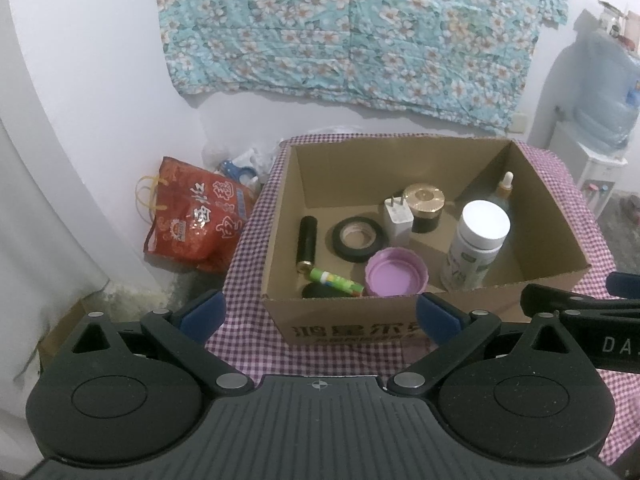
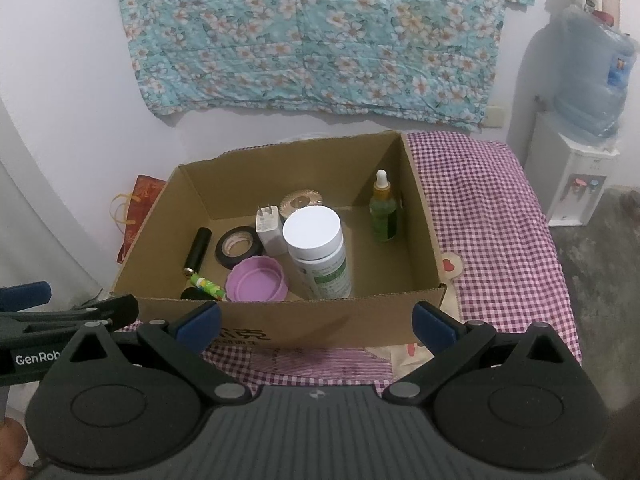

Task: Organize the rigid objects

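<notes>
One dark object half-hidden, box front

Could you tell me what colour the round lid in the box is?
The lid is purple, clearest in the left wrist view.

Looks like a lived-in room of a home. Floral cloth pinned across a plain white wall; gingham tablecloth over the table; water dispenser with its big jug in the corner; red shopping bag slumped on the floor by the wall. Cardboard box holding household odds and ends.
</notes>
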Demonstrator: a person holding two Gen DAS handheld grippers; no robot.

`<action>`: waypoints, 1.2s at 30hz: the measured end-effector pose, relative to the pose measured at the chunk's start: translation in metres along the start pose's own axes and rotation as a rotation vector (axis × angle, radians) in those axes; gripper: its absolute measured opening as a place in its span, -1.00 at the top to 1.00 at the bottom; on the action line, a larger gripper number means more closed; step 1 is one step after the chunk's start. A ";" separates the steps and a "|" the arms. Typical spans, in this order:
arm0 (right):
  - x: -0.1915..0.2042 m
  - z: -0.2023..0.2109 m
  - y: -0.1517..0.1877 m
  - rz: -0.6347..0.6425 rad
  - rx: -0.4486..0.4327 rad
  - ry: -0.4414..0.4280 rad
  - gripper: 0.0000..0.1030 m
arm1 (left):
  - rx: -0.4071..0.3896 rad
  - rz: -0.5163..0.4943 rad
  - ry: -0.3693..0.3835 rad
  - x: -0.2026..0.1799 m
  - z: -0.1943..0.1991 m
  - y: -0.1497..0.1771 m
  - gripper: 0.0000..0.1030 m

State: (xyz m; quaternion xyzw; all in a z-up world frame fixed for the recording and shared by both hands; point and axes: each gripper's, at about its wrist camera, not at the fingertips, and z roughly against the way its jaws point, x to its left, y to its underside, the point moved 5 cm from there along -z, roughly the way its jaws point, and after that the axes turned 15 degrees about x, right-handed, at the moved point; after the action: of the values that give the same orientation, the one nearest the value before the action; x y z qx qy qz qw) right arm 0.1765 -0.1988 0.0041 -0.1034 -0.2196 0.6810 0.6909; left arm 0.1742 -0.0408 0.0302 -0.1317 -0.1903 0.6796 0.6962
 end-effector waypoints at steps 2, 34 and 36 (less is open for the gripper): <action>0.000 0.000 0.000 -0.001 0.001 0.000 -1.00 | 0.001 -0.001 0.000 0.000 0.000 0.000 -0.97; -0.005 -0.001 0.000 -0.002 0.006 -0.005 -1.00 | 0.000 -0.008 -0.004 0.000 0.000 0.001 -0.96; -0.006 -0.001 0.000 -0.002 0.007 -0.004 -1.00 | 0.000 -0.010 -0.005 -0.001 -0.001 0.001 -0.95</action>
State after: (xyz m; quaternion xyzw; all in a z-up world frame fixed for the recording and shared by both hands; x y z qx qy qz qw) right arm 0.1769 -0.2042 0.0024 -0.0994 -0.2189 0.6813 0.6914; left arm 0.1739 -0.0412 0.0287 -0.1292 -0.1926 0.6765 0.6990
